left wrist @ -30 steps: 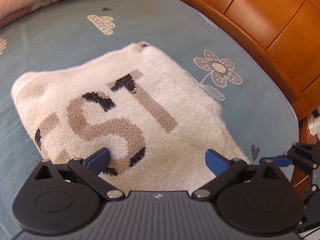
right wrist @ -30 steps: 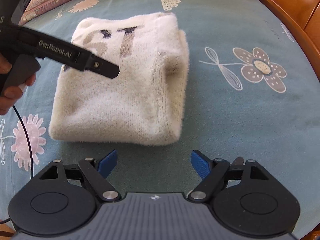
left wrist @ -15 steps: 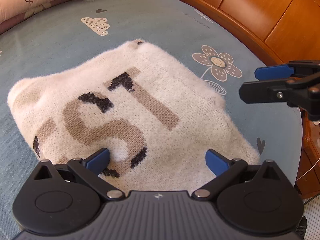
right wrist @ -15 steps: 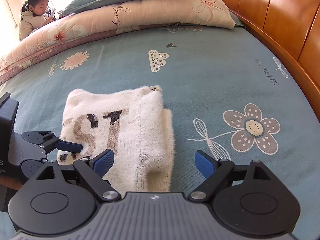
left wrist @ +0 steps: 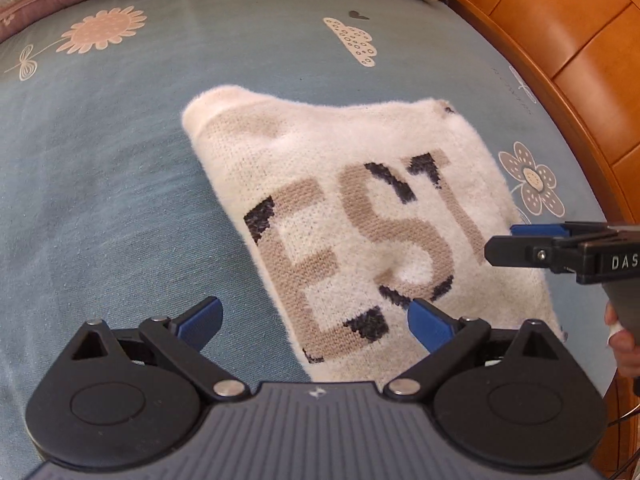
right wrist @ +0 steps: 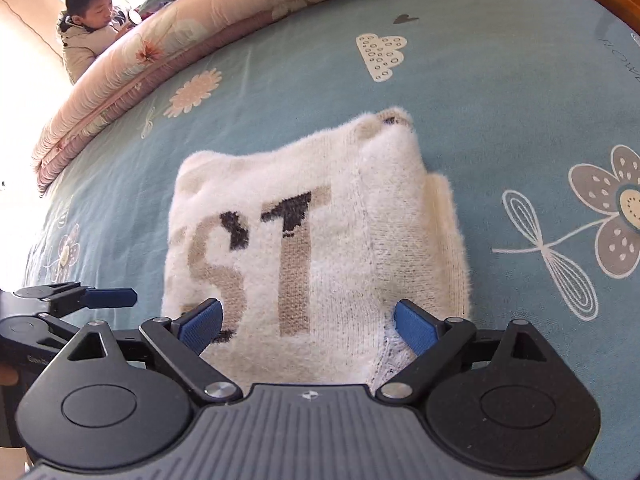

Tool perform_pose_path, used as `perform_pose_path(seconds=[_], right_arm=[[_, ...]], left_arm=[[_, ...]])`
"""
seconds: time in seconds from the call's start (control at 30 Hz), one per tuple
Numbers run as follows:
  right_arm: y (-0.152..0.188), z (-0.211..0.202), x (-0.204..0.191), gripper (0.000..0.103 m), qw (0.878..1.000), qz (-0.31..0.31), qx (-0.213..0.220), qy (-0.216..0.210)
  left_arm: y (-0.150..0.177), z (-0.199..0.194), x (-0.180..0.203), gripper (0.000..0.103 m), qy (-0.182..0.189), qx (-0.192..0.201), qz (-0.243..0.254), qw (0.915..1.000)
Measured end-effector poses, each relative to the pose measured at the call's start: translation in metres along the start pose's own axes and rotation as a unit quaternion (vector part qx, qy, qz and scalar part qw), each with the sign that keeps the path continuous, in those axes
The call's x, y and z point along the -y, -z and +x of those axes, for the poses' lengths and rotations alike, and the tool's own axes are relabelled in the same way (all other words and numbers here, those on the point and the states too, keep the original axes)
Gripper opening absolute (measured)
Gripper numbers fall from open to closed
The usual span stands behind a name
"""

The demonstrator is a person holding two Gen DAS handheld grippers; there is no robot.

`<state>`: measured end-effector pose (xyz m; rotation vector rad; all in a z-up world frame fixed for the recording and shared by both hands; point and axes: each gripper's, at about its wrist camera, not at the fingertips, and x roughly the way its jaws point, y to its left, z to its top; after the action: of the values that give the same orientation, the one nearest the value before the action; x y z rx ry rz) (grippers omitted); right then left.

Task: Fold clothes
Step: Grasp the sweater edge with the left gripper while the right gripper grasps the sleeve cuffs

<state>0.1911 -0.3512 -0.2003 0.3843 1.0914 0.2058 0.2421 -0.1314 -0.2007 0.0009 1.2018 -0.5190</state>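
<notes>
Blue-green bedsheet (left wrist: 120, 160) with printed flowers and clouds, wooden headboard (left wrist: 560, 40) curving along the right edge and a rolled quilt (right wrist: 132, 80) along the far side, with a kid in a beige jacket (right wrist: 86, 32) sitting behind it. The fuzzy white sweater (left wrist: 360, 220) lies folded in the middle of the bed, "EST" lettering facing up, plenty of bare sheet on its left and far sides. Left gripper (left wrist: 316, 320) hangs with jaws spread wide over the sweater's near-left edge, holding nothing. Right gripper (right wrist: 308, 322) is likewise wide open, straddling the near end of the sweater, fingers just above the knit. The headboard is close on the right.
</notes>
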Motion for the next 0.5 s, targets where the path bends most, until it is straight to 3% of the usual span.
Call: perform_pose_path(seconds=[0.2,0.3,0.4,0.43,0.5], right_arm=[[-0.009,-0.031,0.011,0.096,1.000,-0.006,0.025,-0.006],[-0.015,-0.030,0.044,0.097,0.999,0.039,0.027,-0.017],[-0.016,-0.015,0.075,0.097,0.994,0.095,0.018,-0.050],[-0.017,-0.011,0.086,0.097,0.991,0.114,0.015,-0.061],[-0.018,-0.001,0.107,0.097,0.985,0.151,0.009,-0.083]], left_arm=[[-0.005,0.011,-0.028,0.098,0.042,0.017,-0.075,0.9961],[-0.003,0.021,-0.052,0.098,0.102,0.018,-0.166,0.9807],[0.003,0.033,-0.071,0.098,0.153,0.010,-0.238,0.9591],[0.005,0.038,-0.076,0.098,0.167,0.007,-0.259,0.9512],[0.007,0.044,-0.078,0.098,0.185,0.001,-0.275,0.9434]])
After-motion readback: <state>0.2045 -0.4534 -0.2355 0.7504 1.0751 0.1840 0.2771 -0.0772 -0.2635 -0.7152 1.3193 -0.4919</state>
